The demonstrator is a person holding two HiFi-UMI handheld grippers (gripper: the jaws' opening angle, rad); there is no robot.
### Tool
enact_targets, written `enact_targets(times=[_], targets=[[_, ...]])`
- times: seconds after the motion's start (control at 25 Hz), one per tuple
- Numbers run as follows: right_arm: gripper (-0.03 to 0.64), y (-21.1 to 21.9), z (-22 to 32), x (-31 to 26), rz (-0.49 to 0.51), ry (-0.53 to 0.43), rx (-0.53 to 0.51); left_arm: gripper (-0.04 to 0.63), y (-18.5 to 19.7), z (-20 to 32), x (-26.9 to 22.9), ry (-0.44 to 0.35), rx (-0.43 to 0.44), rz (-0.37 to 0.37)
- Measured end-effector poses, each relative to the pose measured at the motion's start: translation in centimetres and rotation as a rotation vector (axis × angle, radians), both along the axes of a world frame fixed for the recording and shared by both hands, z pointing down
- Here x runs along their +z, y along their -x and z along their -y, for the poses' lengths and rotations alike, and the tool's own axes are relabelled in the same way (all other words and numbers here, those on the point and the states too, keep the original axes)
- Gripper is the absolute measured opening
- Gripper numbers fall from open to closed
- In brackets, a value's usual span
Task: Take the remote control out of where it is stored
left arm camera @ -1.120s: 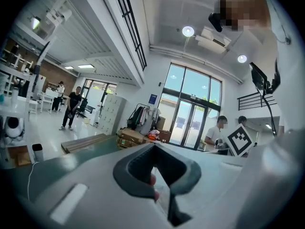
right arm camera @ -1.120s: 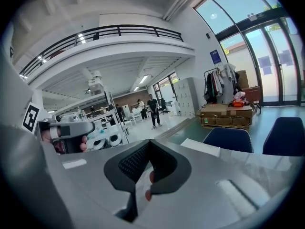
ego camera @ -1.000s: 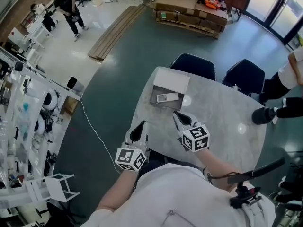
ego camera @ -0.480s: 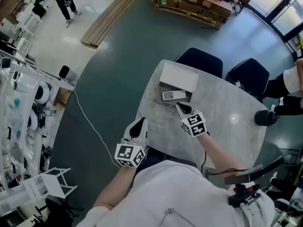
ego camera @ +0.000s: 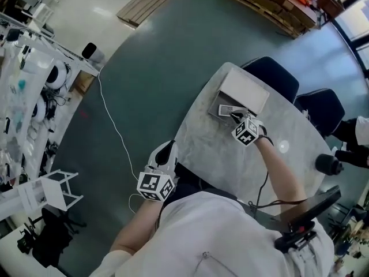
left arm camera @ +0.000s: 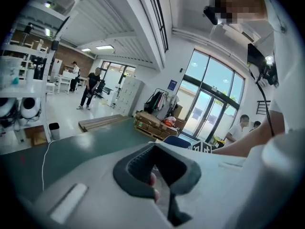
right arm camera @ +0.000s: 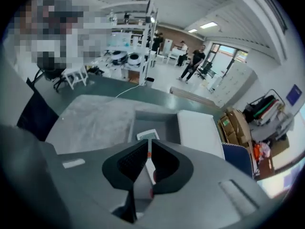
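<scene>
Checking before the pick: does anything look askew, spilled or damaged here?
Nothing stands out. The remote lies flat in the open box, the white lid beside it on the table; no spill or damage shows.

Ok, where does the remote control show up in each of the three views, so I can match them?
Head view: remote control in the open box, at the right gripper's tongs.
Left gripper view: not in it.
Right gripper view: centre, just beyond the tongs.
Shared landmark: the dark blue chair.
</scene>
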State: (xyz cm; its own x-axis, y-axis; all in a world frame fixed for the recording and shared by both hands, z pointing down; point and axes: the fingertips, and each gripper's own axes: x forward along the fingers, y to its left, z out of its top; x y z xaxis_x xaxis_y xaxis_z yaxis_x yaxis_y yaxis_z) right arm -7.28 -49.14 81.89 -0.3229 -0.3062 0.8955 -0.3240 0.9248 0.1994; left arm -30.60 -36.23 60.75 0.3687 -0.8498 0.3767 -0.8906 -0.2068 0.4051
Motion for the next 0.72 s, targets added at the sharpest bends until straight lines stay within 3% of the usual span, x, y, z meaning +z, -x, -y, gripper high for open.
enact_targets(times=[0.36, 0.6, 0.72], targets=[[0.272, 0.1, 1.1, 6.9, -0.249, 0.127, -0.204, 0.000, 3.7, -1.2, 2.2, 0.056, -0.084, 0.006], [0.345, -0.5, 1.5, 9.3, -0.368, 0.162, -0.207, 0.000, 4.3, -1.9, 2.7, 0.078, -0.109, 0.005], [0.347, -0.4, 1.7, 10.0, -0.406, 0.178, -0.197, 0.000, 4.6, -2.4, 3.0, 0.084, -0.119, 0.003]])
